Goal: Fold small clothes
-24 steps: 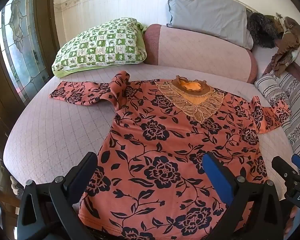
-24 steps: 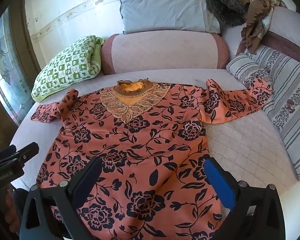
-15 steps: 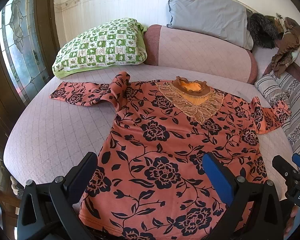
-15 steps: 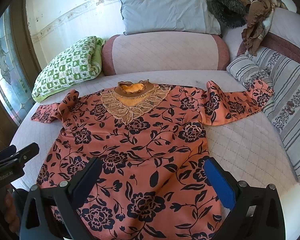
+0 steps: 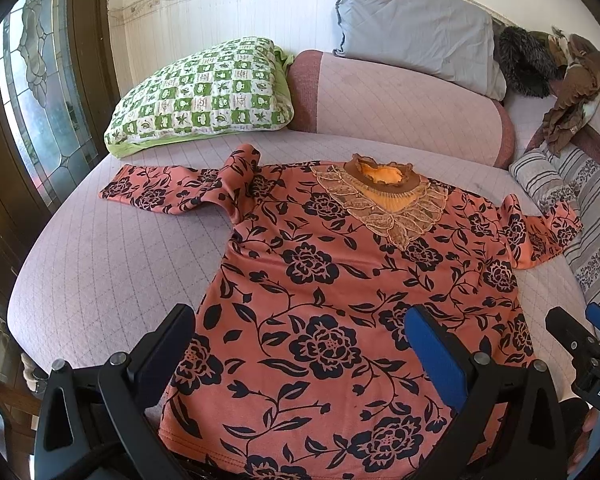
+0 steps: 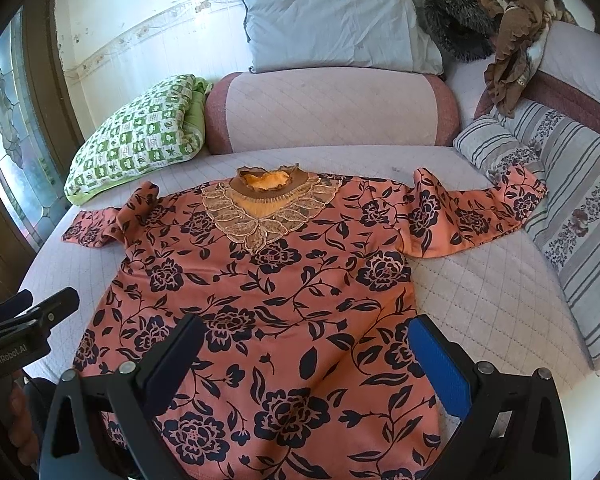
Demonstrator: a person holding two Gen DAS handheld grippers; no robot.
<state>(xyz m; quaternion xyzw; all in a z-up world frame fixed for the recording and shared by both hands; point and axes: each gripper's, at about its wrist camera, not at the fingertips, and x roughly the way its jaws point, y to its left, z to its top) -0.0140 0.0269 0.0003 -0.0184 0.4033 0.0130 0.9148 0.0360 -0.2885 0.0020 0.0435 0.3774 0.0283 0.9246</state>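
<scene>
An orange long-sleeved top with black flowers point(image 5: 340, 280) lies spread face up on the quilted pink bed point(image 5: 100, 264), lace collar point(image 5: 384, 200) far from me, both sleeves out sideways. It shows the same way in the right wrist view point(image 6: 284, 288). My left gripper point(image 5: 300, 336) hangs open and empty above the hem's left part. My right gripper point(image 6: 304, 340) is open and empty above the hem's right part. The right gripper's tips also show in the left wrist view point(image 5: 580, 332), and the left gripper's tips show in the right wrist view point(image 6: 32, 304).
A green checked pillow point(image 5: 204, 92), a pink bolster point(image 5: 400, 104) and a grey pillow point(image 5: 416, 24) line the far side. Striped cushions point(image 6: 572, 208) and a pile of brown clothes point(image 6: 512, 32) sit at the right. A stained-glass door point(image 5: 36, 92) stands at the left.
Both grippers have drifted slightly; the views shift a little. The top has not moved and both grippers stay open.
</scene>
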